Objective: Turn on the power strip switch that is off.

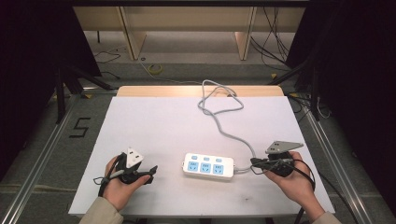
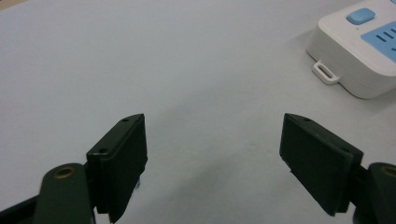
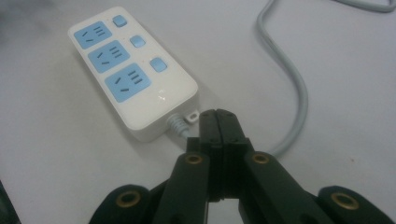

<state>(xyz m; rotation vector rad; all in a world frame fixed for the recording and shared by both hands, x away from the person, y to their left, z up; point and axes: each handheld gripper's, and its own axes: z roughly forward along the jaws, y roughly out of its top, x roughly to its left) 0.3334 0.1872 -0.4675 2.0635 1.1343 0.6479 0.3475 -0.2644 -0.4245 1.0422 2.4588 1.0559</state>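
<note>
A white power strip [image 1: 208, 166] with three blue sockets and three blue switches lies flat on the white table [image 1: 154, 126], near the front middle. Its grey cable [image 1: 219, 126] leaves the right end and loops toward the table's far edge. My left gripper [image 1: 152, 172] rests left of the strip with its jaws wide apart and nothing between them [image 2: 212, 154]; a corner of the strip [image 2: 359, 51] shows ahead of it. My right gripper [image 1: 254, 162] is shut, its tips [image 3: 218, 116] right at the strip's [image 3: 133, 77] cable end, with the cable [image 3: 299, 93] passing beneath them.
The table's front edge runs just under both hands. Beyond the far edge, loose cables and a yellow coil [image 1: 155, 69] lie on the floor between wooden furniture legs [image 1: 133, 39]. A black "5" mark [image 1: 80, 127] sits on the floor at left.
</note>
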